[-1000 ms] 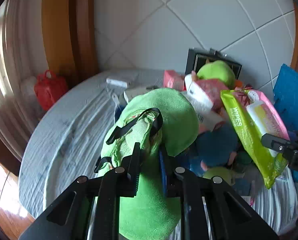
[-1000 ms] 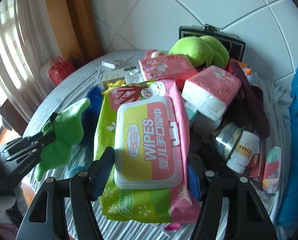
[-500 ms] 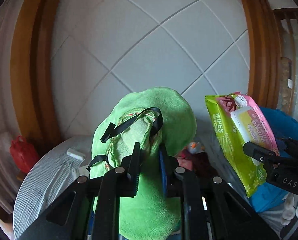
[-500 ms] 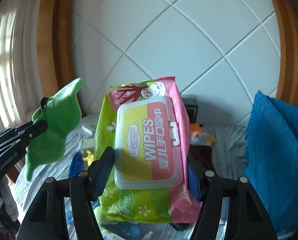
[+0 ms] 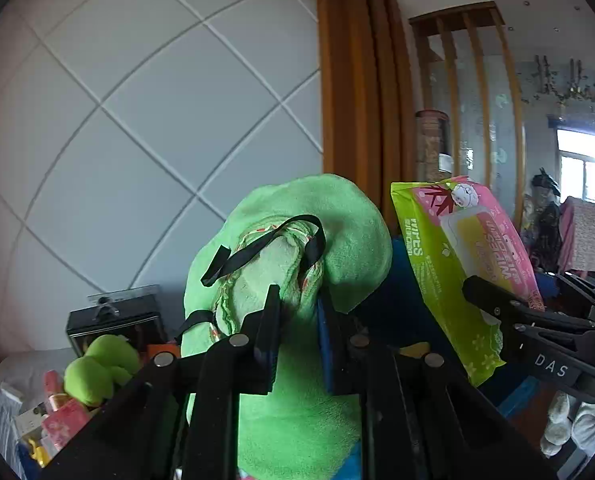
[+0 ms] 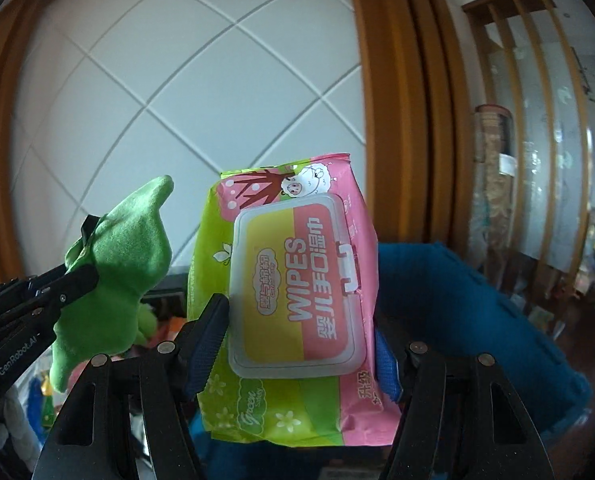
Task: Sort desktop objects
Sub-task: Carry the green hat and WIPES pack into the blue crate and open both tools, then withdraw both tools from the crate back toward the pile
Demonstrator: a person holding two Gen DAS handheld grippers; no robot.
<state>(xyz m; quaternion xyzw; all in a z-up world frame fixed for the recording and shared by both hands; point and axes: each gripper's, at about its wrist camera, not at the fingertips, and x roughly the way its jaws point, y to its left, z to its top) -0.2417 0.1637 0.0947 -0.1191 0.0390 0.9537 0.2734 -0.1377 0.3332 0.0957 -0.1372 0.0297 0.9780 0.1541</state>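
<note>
Right now both claws are loaded. The left claw (image 5: 295,334) is clenched tight on a green plush item (image 5: 297,256), pinching a thin fold of it, while the right claw (image 6: 301,344) grips the wipes pack (image 6: 287,312) across its width. Both items hang in the air, the plush just left of the wipes pack, and the blue bin (image 6: 469,320) sits directly behind and to the right of the pack.

Judging by the grips, the plush could slide free, since only soft pile is caught and its black strap (image 5: 265,244) dangles loose enough to snag. The pack's film is glossy and squashy with a rigid plastic lid, so it may twist or slip between the pads. The plush is fuzzy, floppy and rounded; the bin looks ridged.
</note>
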